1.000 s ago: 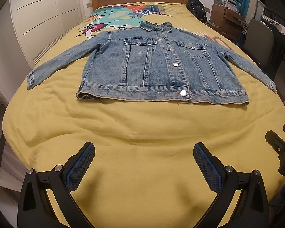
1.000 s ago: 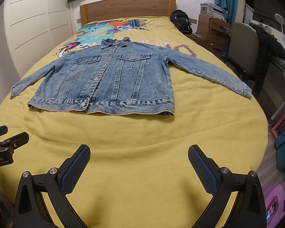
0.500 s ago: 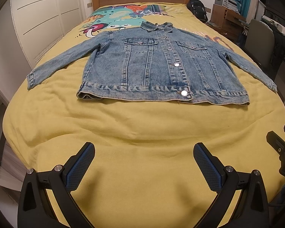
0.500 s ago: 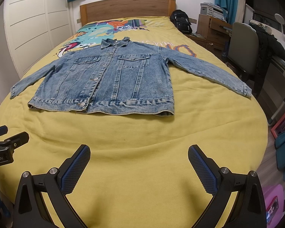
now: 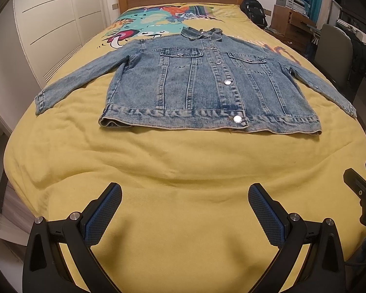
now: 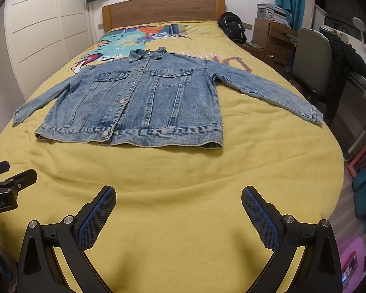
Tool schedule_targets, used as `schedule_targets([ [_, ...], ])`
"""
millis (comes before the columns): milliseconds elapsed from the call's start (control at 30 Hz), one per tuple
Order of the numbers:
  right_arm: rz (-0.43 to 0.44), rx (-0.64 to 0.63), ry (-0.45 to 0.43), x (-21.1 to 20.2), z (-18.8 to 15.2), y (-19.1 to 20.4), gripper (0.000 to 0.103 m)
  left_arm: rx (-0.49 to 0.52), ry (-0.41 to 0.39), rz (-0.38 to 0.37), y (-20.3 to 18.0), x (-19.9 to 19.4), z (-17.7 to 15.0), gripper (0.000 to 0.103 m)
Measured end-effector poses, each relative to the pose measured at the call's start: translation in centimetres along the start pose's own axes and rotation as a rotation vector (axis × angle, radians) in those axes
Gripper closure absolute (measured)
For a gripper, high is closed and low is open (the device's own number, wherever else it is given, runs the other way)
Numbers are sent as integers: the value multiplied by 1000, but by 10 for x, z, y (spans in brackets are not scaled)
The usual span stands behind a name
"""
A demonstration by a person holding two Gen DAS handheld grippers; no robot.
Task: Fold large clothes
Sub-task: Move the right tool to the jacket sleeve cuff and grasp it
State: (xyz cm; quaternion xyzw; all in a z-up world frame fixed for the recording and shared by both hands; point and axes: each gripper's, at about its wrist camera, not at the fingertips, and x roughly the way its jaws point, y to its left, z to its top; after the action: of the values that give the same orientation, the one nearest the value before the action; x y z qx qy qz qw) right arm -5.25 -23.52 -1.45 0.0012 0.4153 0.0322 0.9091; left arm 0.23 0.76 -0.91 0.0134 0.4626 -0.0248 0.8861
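Jacket (image 5: 207,88) flat (buttoned) on bed (image 5: 158,166).

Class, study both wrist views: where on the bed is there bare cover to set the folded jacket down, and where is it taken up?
Free: the wide yellow bedspread strip between the denim jacket hem and the open left gripper and right gripper. Smaller patches lie below each spread sleeve. Crowded: the bed's middle under the jacket; a black backpack sits by the headboard.

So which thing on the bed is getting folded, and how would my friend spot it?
Find the big bed with the yellow cover and wooden headboard. Lying flat in its middle is a faded blue denim jacket with silver buttons, sleeves spread wide. It is the only clothing on the bed.
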Motion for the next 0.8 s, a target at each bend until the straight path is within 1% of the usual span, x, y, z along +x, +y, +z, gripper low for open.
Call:
schedule_targets([
  [300, -2, 3, -1, 1, 0, -4, 0, 8, 21, -7, -1, 3, 2, 1],
  [467, -6, 25, -1, 1, 3, -15, 0, 27, 19, 18, 2, 1, 8, 1],
  [633, -2, 70, -5, 2, 16, -26, 0, 28, 14, 41, 9, -5, 22, 1],
  [800, 2, 134, -31, 9, 43, -46, 0, -6, 18, 49, 17, -8, 45, 1],
])
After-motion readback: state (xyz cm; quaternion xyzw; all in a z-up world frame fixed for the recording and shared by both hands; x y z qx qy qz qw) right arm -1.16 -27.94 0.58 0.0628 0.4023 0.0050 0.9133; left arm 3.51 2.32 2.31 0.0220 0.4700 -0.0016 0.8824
